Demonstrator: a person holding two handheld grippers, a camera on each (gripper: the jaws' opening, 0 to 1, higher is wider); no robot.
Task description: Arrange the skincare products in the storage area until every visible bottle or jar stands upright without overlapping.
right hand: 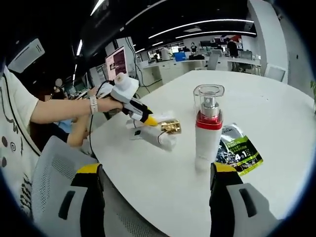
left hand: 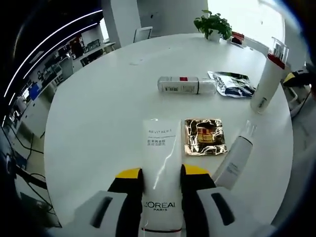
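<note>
In the left gripper view, the white L'Oréal tube (left hand: 161, 173) is lying between the jaws of the left gripper (left hand: 162, 185), whose yellow-tipped fingers (left hand: 129, 174) are pressing its sides, closed on it. Its long axis is running straight ahead along the jaws, its flat end pointing away over the white table (left hand: 98, 108). Just right of it a gold foil packet (left hand: 205, 137) is lying flat, then a white bottle (left hand: 235, 159) lying tilted. Farther off, a clear-capped bottle (left hand: 186, 85) is lying crosswise beside a dark sachet (left hand: 231, 84), and a pump bottle (left hand: 266, 79) is standing upright.

In the right gripper view, the right gripper (right hand: 155, 190) is holding its jaws wide apart, gripping nothing, with the red-collared pump bottle (right hand: 207, 131) standing upright ahead between them, apart from both.
</note>
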